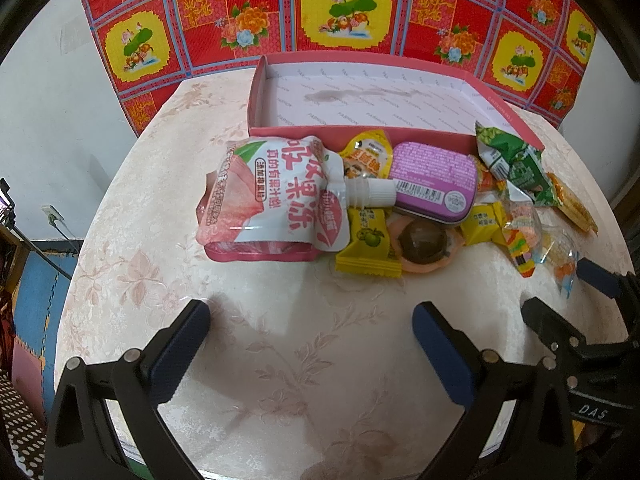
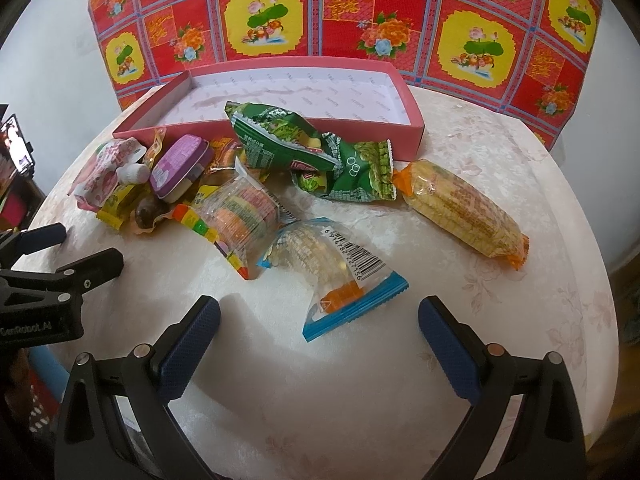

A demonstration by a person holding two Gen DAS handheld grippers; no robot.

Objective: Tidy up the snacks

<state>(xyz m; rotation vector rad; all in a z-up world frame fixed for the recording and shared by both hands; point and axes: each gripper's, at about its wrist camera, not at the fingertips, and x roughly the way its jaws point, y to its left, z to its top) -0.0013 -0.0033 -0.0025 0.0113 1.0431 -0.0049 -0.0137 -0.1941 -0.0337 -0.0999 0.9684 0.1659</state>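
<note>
We see the left gripper [image 1: 311, 334] w/ jaws spread wide, nothing between them, hovering over bare tabletop [image 1: 280, 360]. At 12 o'clock from it lies the jelly pouch [image 1: 276, 196], white cap pointing toward 3 o'clock and touching the purple tin [image 1: 434, 182]. Just below the tin sit a yellow candy packet [image 1: 366, 248] and a round dark sweet in a pink wrapper [image 1: 424, 244]. Beyond the pile, at 12, the pink box [image 1: 320, 136] is open, no snacks inside.

The right gripper [image 2: 319, 318] is likewise apart, holding nothing. Right at 12 o'clock, just past the fingertips, lies the blue-edged clear packet [image 2: 332, 268], barcode up. At 10–11 o'clock is a rainbow candy bag [image 2: 240, 208]; farther at 12, two green snack bags [image 2: 320, 152] overlap, one leaning on the box's near wall. At 1–2 o'clock an orange-ended wafer packet [image 2: 464, 212] lies apart from the rest. The other gripper's tips show at 9 o'clock in the right wrist view.
</note>
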